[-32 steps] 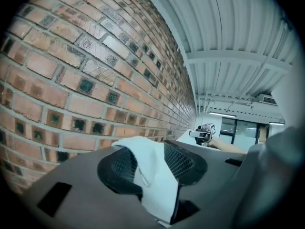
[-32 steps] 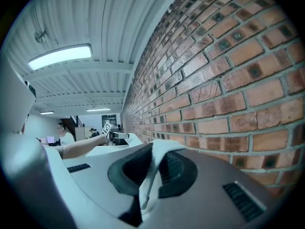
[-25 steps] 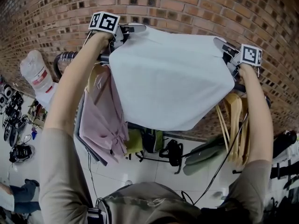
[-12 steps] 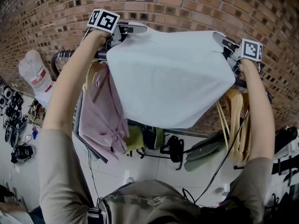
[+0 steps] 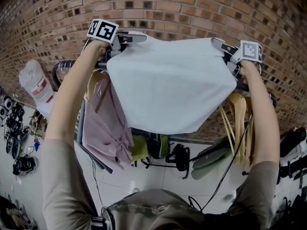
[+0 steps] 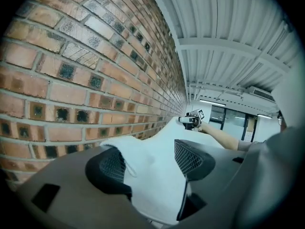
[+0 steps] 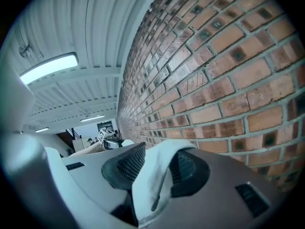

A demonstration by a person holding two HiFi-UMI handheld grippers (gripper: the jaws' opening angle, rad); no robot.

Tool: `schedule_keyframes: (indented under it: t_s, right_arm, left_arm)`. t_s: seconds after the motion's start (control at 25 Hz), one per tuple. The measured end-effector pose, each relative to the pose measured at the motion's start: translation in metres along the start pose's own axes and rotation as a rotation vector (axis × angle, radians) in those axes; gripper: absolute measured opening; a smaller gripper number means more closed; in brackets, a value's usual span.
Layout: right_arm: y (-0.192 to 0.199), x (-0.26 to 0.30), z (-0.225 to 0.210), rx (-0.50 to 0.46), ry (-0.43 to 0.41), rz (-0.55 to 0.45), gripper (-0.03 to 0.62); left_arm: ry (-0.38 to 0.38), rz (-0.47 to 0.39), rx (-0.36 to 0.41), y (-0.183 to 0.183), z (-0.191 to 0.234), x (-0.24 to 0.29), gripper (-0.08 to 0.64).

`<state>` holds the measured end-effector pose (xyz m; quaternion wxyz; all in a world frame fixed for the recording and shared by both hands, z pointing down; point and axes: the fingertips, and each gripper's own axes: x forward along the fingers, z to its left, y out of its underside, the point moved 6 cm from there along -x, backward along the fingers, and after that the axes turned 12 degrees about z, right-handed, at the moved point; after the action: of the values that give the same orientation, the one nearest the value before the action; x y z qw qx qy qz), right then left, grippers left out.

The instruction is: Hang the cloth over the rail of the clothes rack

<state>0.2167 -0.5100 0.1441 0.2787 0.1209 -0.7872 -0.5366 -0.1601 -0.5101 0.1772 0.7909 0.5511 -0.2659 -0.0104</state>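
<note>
The white cloth (image 5: 168, 80) hangs spread wide between the two grippers, high against the brick wall (image 5: 192, 8). It covers most of the clothes rack's rail (image 5: 64, 63), which shows only at the left end. The left gripper (image 6: 152, 163) has its jaws wide apart. The cloth's left corner lies loose between them, against the left pad and clear of the right one. The right gripper (image 7: 157, 168) has just been opening its jaws. They stand partly apart, and a fold of the right corner lies between them unpinched, draped over the right pad.
</note>
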Motion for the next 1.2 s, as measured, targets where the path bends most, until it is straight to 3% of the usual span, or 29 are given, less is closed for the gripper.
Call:
schedule_keyframes:
  t_s: [0.08, 0.2, 0.28, 0.44, 0.64, 1.2]
  right_arm:
    - [0.002, 0.001, -0.002, 0.02, 0.015, 0.011, 0.164]
    - [-0.004, 0.002, 0.001, -0.066, -0.006, -0.005, 0.189]
    - [-0.008, 0.002, 0.004, -0.098, -0.026, -0.024, 0.252]
    - [0.001, 0.004, -0.001, 0.009, 0.004, -0.016, 0.302]
    - [-0.001, 0.0, -0.005, 0.034, 0.009, -0.044, 0.302]
    - [0.011, 0.005, -0.009, 0.017, 0.055, 0.058, 0.302]
  left_arm:
    - [0.005, -0.001, -0.002, 0.0, -0.001, -0.001, 0.293]
    - [0.028, 0.006, 0.002, 0.001, -0.003, 0.001, 0.295]
    - [0.024, 0.015, -0.001, 0.002, -0.003, 0.002, 0.293]
    - [0.029, 0.043, -0.005, 0.005, -0.003, 0.004, 0.293]
    - [-0.096, 0.081, 0.051, 0.006, 0.006, 0.002, 0.293]
    - [-0.038, 0.088, 0.065, 0.006, -0.004, 0.007, 0.293]
